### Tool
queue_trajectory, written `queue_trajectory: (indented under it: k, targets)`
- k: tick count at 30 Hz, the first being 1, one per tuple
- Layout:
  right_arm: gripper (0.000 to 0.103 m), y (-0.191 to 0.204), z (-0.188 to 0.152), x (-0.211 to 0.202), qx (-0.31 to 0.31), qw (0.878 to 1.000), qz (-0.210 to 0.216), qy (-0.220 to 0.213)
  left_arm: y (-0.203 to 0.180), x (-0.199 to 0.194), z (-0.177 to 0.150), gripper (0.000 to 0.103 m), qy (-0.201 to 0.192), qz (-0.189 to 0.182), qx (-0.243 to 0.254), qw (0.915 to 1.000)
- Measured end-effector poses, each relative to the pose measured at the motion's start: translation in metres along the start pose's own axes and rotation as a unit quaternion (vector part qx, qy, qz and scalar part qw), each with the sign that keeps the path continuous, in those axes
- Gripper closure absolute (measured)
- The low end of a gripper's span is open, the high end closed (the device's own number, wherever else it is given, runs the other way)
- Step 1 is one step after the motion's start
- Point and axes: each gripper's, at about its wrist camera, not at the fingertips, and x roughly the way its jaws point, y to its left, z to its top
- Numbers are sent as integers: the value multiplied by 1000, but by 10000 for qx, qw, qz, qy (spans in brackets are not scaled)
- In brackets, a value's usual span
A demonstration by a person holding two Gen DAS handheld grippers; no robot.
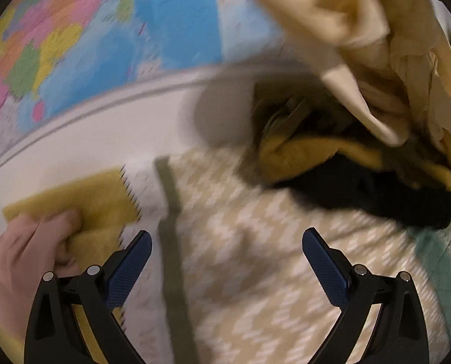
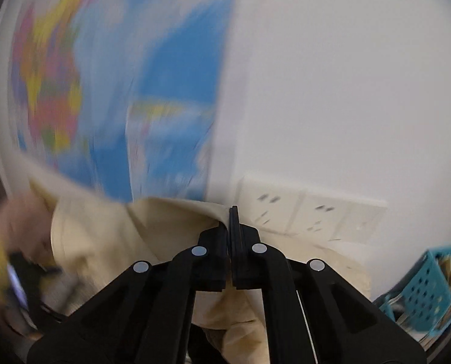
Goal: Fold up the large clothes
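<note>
In the right wrist view my right gripper point(image 2: 231, 212) is shut on the top edge of a large cream garment point(image 2: 110, 242), which hangs down to the left and under the jaws. In the left wrist view the same cream garment point(image 1: 362, 45) hangs blurred at the upper right, above a heap of black and mustard clothes point(image 1: 346, 170). My left gripper point(image 1: 227, 251) is open with nothing between its blue pads point(image 1: 131, 267), and it hovers over a beige and white patterned cloth point(image 1: 255, 242). A hand point(image 1: 22, 261) at the lower left grips a yellow cloth point(image 1: 83, 200).
A coloured wall map point(image 1: 104, 30) hangs behind, above a white ledge point(image 1: 104, 133). White wall sockets point(image 2: 310, 212) sit to the right of the right gripper. A turquoise perforated basket point(image 2: 431, 279) stands at the far right. Teal quilted fabric point(image 1: 446, 261) lies at the right edge.
</note>
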Motion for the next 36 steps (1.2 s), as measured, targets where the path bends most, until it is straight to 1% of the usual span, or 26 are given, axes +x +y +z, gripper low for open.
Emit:
queue_trajectory:
  k: [1, 2, 4, 6, 7, 8, 9, 10, 11, 12, 13, 14, 15, 16, 18, 21, 24, 25, 27, 28, 29, 30, 32, 33, 34, 36]
  targets:
    - [101, -10, -1, -9, 134, 9999, 38, -65, -3, -1, 5, 7, -93, -145, 11, 9999]
    - [101, -18, 2, -19, 298, 9995, 84, -115, -9, -4, 15, 7, -305, -320, 29, 9990]
    - [101, -28, 6, -32, 426, 9988, 94, -209, -20, -11, 26, 7, -669, -708, 78, 9952]
    - [101, -31, 9, -38, 479, 9985, 119, -248, -36, -19, 33, 7, -1086, -1204, 219, 9865]
    - [101, -33, 4, -45, 547, 9980, 157, -265, -45, -23, 35, 7, -1309, -1369, 358, 9812]
    - [101, -35, 2, -47, 599, 9976, 219, -264, -58, -23, 37, 7, -1505, -1400, 517, 9773]
    - [101, -36, 2, -49, 596, 9975, 224, -295, -67, -20, 42, 7, -1548, -1371, 545, 9769]
    - [101, -33, 0, -48, 611, 9974, 218, -325, -74, -12, 50, 7, -1521, -1331, 557, 9778]
    - [101, -31, 1, -48, 610, 9972, 230, -354, -80, 1, 61, 9, -1471, -1170, 468, 9811]
    - [101, -27, 2, -49, 601, 9972, 213, -393, -81, 12, 72, 16, -1442, -1000, 354, 9838]
    - [101, -29, 1, -51, 632, 9968, 184, -446, -80, 20, 80, 48, -1435, -990, 229, 9844]
    - [101, -33, 0, -55, 707, 9961, 175, -490, -77, 29, 92, 84, -1317, -1146, 88, 9846]
    - [101, -38, -1, -61, 775, 9954, 179, -535, -74, 37, 105, 97, -1098, -1364, -2, 9845]
    - [101, -42, -2, -66, 805, 9950, 162, -571, -73, 36, 115, 100, -1094, -1586, -73, 9812]
    - [101, -48, 2, -84, 846, 9932, 136, -791, -79, 18, 128, 100, -1480, -1528, 42, 9771]
    - [101, -52, 14, -118, 883, 9900, 96, -1094, -92, -29, 154, 101, -2018, -1657, 187, 9651]
    - [101, -58, 33, -175, 933, 9831, 113, -1569, -100, -83, 182, 102, -2541, -1696, 230, 9519]
    - [101, -59, 38, -190, 945, 9809, 145, -1696, -99, -99, 189, 102, -2720, -1735, 204, 9463]
    - [101, -60, 50, -239, 921, 9723, 141, -2142, -91, -148, 205, 102, -3164, -1798, 98, 9314]
    - [101, -60, 53, -253, 923, 9698, 162, -2253, -86, -170, 210, 102, -3353, -1798, 75, 9247]
    - [101, -59, 57, -276, 928, 9654, 158, -2432, -81, -192, 213, 102, -3542, -1721, 91, 9192]
    - [101, -56, 62, -300, 901, 9618, 225, -2576, -74, -213, 212, 102, -3706, -1657, 117, 9138]
    - [101, -47, 67, -330, 835, 9571, 313, -2758, -49, -257, 202, 102, -3953, -1544, 122, 9054]
    - [101, -39, 69, -348, 740, 9545, 398, -2861, -39, -272, 197, 102, -4031, -1480, 164, 9030]
    - [101, -33, 69, -360, 708, 9521, 475, -2937, -32, -299, 190, 102, -4146, -1390, 203, 8991]
    - [101, -20, 67, -387, 633, 9457, 788, -3091, -13, -346, 169, 102, -4299, -1249, 222, 8939]
